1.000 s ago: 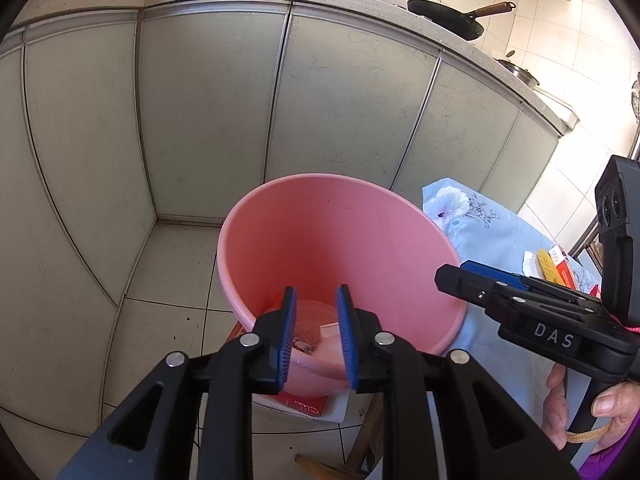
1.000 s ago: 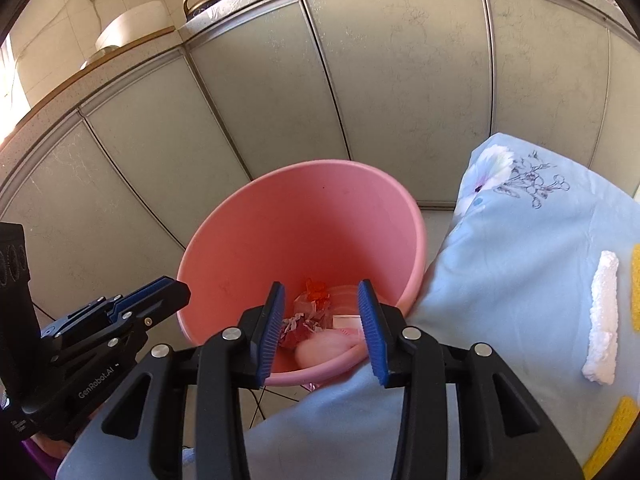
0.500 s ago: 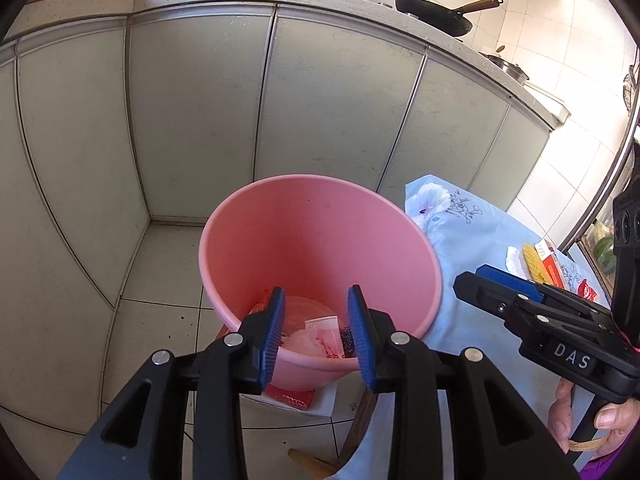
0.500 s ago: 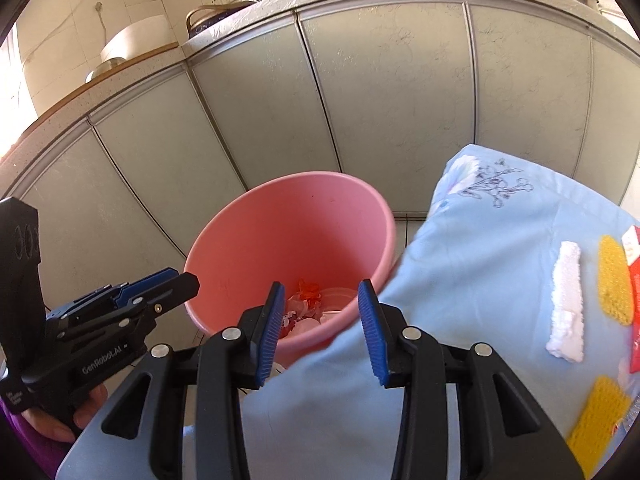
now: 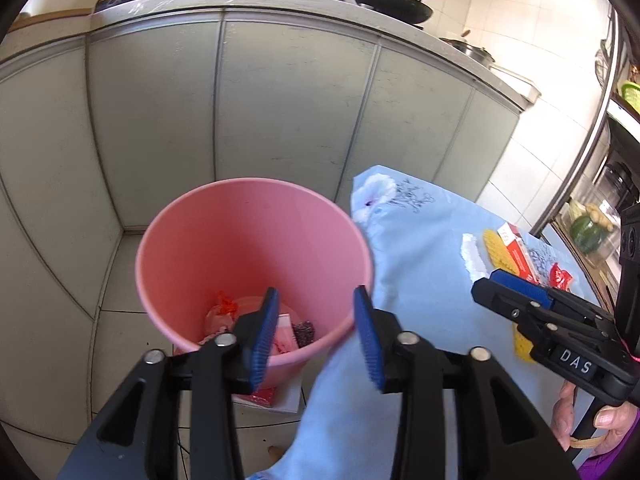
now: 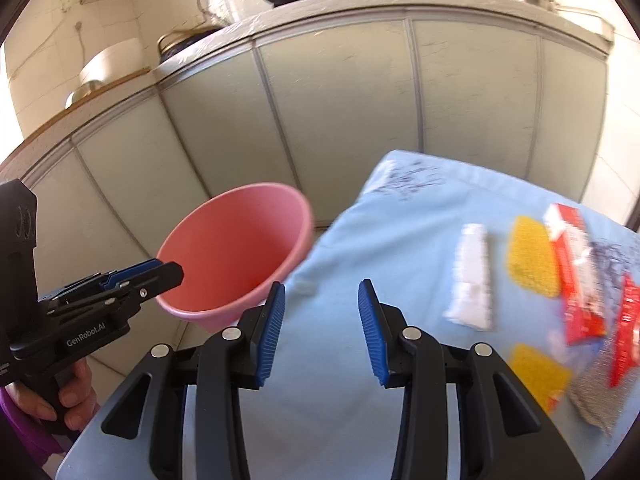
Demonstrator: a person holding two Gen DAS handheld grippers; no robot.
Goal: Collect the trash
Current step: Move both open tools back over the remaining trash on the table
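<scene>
The left gripper (image 5: 316,332) had just been opening, its blue pads now standing well apart with nothing between them, and over the last second it had drawn back and up from the mouth of the pink bucket (image 5: 256,240), where earlier its near-closed pads had hung low over the rim. I judged that it had dropped a piece among the litter at the bucket's bottom, where a red-and-white wrapper (image 5: 282,338) and a dark steel scourer (image 5: 303,331) lay beside orange scraps (image 5: 225,306). The right gripper (image 6: 320,332) kept its jaws parted as before, empty, and had swung away from the bucket toward the pale blue tablecloth (image 6: 352,264), so the next pick seemed to be beginning. The remaining trash lay on the cloth to that gripper's right: a white foam strip (image 6: 472,276), two yellow sponges (image 6: 530,256), a long red-and-white packet (image 6: 576,276) and a metal mesh scourer (image 6: 596,396). The strip's long axis ran roughly away from the camera, nearly in line with the gripper's fingers, and the red packet lay parallel beside it, slightly blurred.
</scene>
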